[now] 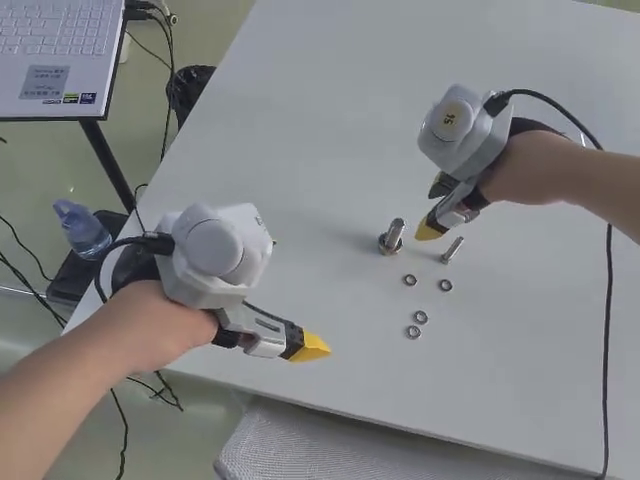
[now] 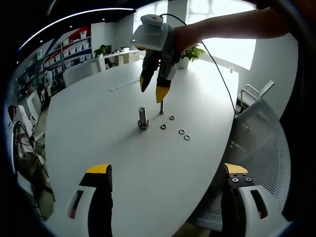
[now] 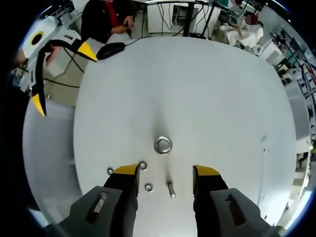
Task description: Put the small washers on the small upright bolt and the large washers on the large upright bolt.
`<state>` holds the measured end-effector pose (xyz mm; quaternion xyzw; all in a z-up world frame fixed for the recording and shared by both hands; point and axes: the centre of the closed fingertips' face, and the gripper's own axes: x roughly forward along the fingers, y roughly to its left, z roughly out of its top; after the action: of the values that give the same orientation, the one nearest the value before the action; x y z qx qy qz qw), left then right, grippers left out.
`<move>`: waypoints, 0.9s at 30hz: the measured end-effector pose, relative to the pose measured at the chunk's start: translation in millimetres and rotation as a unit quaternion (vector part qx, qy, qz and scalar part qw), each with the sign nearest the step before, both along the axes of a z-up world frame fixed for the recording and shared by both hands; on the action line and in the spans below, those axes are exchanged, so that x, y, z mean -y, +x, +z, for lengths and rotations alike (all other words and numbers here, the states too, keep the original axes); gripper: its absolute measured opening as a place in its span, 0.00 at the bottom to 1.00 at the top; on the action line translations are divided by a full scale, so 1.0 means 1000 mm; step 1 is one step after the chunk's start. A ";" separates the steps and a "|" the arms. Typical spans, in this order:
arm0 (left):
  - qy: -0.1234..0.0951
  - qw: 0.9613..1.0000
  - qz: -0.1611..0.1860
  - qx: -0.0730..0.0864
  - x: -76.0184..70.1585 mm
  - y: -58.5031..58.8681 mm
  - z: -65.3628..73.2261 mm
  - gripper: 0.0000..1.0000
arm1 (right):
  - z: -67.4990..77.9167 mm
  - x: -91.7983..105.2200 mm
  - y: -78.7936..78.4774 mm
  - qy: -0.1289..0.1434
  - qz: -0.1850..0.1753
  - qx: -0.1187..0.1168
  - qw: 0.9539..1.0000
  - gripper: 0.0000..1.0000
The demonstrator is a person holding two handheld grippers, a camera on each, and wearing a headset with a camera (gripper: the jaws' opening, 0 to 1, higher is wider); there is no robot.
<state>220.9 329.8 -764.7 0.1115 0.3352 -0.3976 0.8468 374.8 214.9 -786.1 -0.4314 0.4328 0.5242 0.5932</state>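
Note:
A large upright bolt (image 1: 392,237) and a small upright bolt (image 1: 452,249) stand on the white table (image 1: 330,110). Several loose washers (image 1: 421,317) lie flat just in front of them. My right gripper (image 1: 434,215) hangs open right above the two bolts, holding nothing. From above, its own view shows the large bolt's top (image 3: 163,144), the small bolt (image 3: 171,189) and a washer (image 3: 148,187) between its jaws. My left gripper (image 1: 305,346) is open and empty near the front-left table edge, well short of the bolts (image 2: 143,118) and washers (image 2: 181,131).
A laptop (image 1: 60,50) on a stand, cables and a water bottle (image 1: 80,228) are off the table's left side. A mesh chair back (image 1: 300,445) sits below the front edge. A person (image 3: 106,17) sits beyond the table's far side.

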 end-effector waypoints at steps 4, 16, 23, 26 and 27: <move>-0.011 1.000 0.008 -0.002 -0.002 0.000 0.001 0.92 | 0.003 0.000 -0.002 0.014 -0.011 0.008 1.000 0.40; -0.007 1.000 0.006 -0.006 -0.002 -0.001 -0.005 0.91 | -0.011 0.008 -0.024 0.010 -0.017 -0.020 1.000 0.39; -0.011 1.000 0.001 -0.005 0.003 -0.003 -0.004 0.89 | -0.020 0.007 -0.028 0.018 -0.021 -0.025 0.999 0.38; -0.005 1.000 -0.003 0.000 0.002 -0.002 -0.003 0.89 | -0.025 0.008 -0.030 0.015 -0.020 -0.026 0.999 0.38; -0.007 1.000 -0.001 0.000 0.001 -0.001 -0.002 0.89 | -0.027 0.008 -0.031 0.015 -0.020 -0.025 0.999 0.38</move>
<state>219.6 328.3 -766.6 0.1063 0.3326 -0.4010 0.8469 344.0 207.3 -812.9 -0.4007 0.4484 0.5293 0.5985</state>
